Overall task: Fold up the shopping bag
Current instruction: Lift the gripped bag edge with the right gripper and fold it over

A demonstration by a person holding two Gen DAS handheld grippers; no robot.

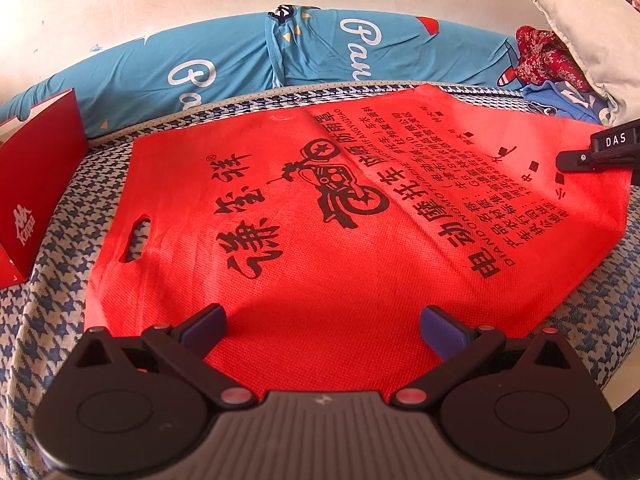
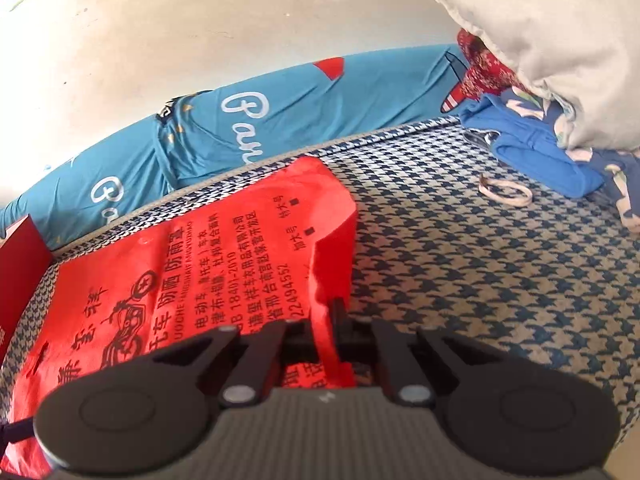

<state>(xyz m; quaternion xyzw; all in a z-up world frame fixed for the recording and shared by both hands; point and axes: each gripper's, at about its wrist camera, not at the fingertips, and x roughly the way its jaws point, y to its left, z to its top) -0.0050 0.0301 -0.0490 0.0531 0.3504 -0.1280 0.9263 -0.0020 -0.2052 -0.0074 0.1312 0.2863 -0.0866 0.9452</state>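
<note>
Red shopping bag [image 1: 340, 208] is lying mostly flat on the bed [image 2: 480, 272]. Right gripper [image 2: 334, 332] fingers are pinching its raised side edge; left gripper [image 1: 322, 326] fingers are hovering spread over the near edge. Carry edge across squarely, keeping tension.

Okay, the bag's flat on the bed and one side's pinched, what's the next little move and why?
Probably close the left tool on the near edge of the red non-woven shopping bag. Its jaws stand open over that edge, gripping nothing, while the right tool is already shut on the bag's far side edge. With both sides held, the fold could likely begin.
</note>
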